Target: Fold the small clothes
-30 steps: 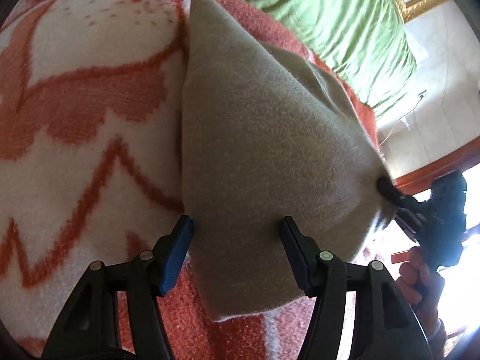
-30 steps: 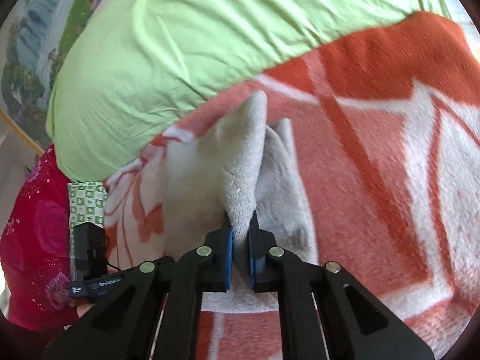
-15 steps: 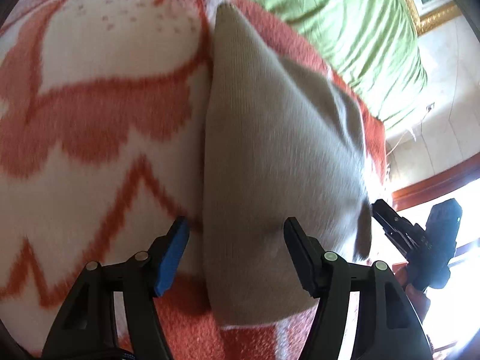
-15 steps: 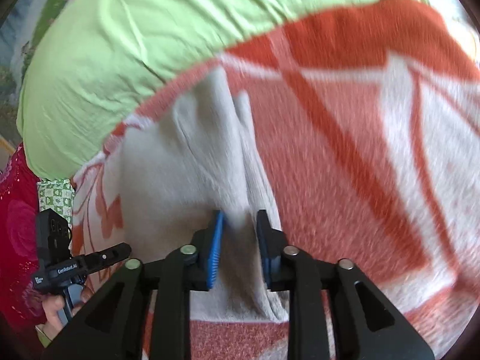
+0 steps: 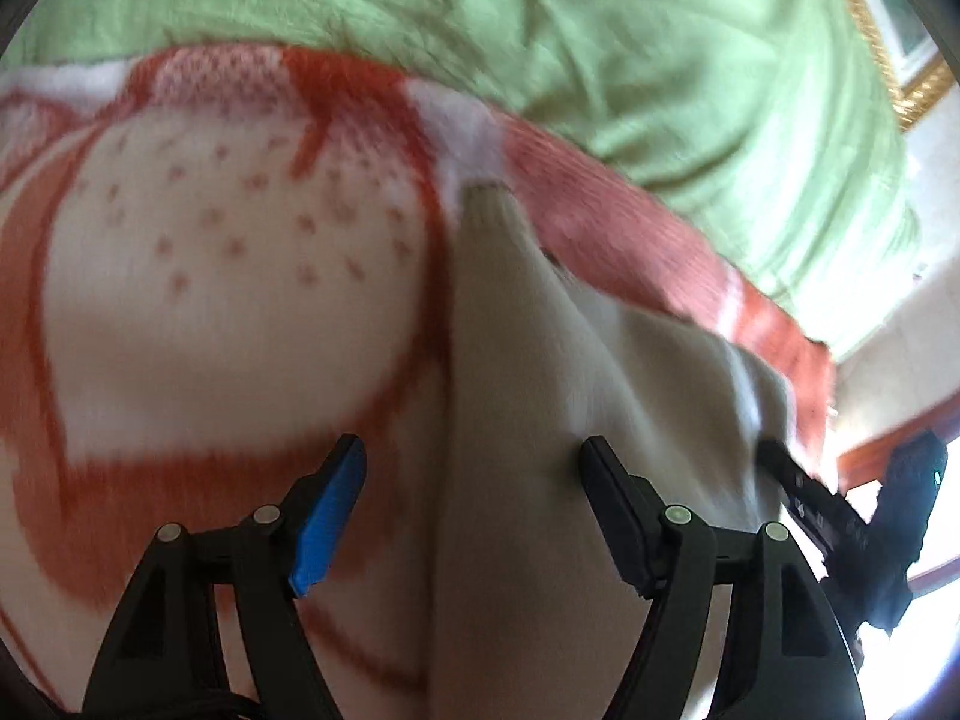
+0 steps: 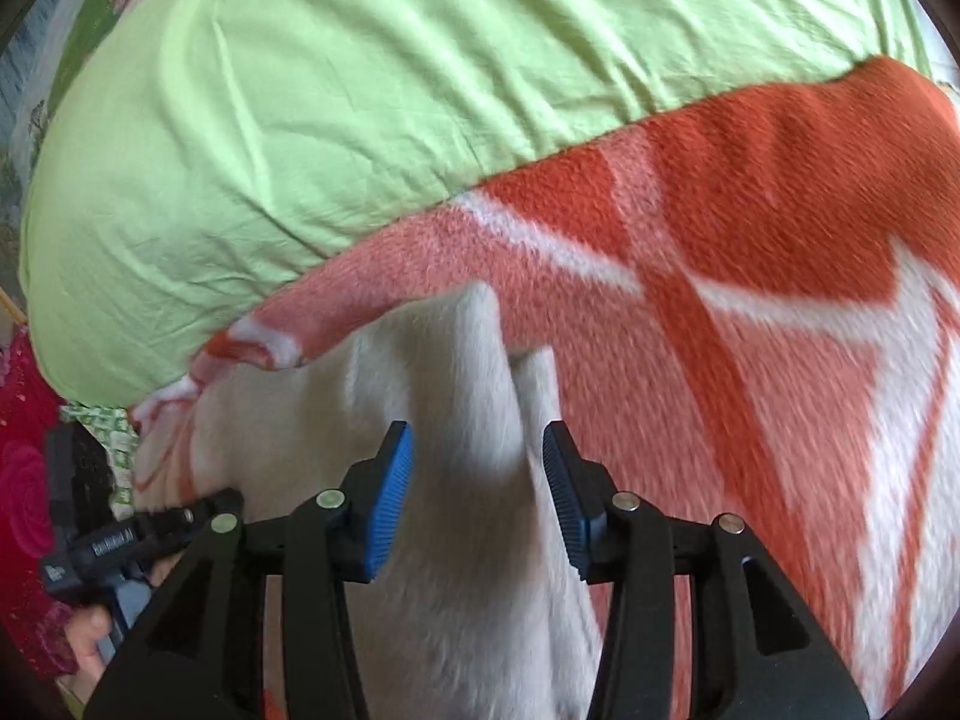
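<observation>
A beige knit garment (image 5: pixel 570 420) lies folded on an orange and white blanket (image 5: pixel 210 330), its narrow ribbed end pointing toward the green sheet. My left gripper (image 5: pixel 474 510) hovers over the garment's left edge with its jaws opening wide, and nothing is pressed between the pads. In the right wrist view the garment (image 6: pixel 468 540) looks pale, and a soft ridge of it runs up between the fingers of my right gripper (image 6: pixel 477 498). Those jaws are opening and the blue pads stand clear of the cloth. Each gripper shows at the edge of the other's view, the right gripper (image 5: pixel 780 462) and the left gripper (image 6: pixel 228 498).
A green sheet (image 6: pixel 360 90) covers the bed beyond the blanket (image 6: pixel 780 240). A person's red sleeve (image 6: pixel 24 480) and hand (image 6: pixel 90 630) are at the left. A wooden bed edge (image 5: pixel 888 444) and a gilt picture frame (image 5: pixel 924 84) lie at the right.
The right gripper let go of the pinched ridge and its jaws spread. Both grippers drew back from the garment, and the left jaws widened. More green sheet shows now.
</observation>
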